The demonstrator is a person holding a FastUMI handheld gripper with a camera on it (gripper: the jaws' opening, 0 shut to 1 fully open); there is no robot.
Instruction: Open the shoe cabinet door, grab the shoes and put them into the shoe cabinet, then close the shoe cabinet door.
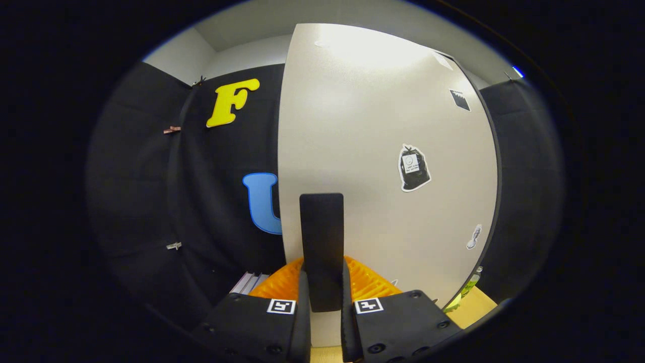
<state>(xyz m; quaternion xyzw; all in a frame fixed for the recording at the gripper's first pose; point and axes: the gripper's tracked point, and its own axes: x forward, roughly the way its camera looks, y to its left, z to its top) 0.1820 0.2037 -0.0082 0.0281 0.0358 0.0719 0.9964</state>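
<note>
The pale shoe cabinet door (383, 131) stands upright right in front of me, with a few small stickers on its face. A dark vertical bar handle (321, 237) is fixed near the door's left edge. My gripper (322, 269) is shut on the lower part of this handle, and a ribbed finger (276, 287) presses on it from each side. Past the door's lower right corner, something yellow-green (468, 288) lies low on a wooden surface (476, 305); I cannot tell whether it is a shoe.
Black booth cloth (151, 191) hangs to the left of the door, with small clips on it. More dark cloth (524, 191) stands right of the door. Some pale flat slats (247, 283) lie low, left of my fingers.
</note>
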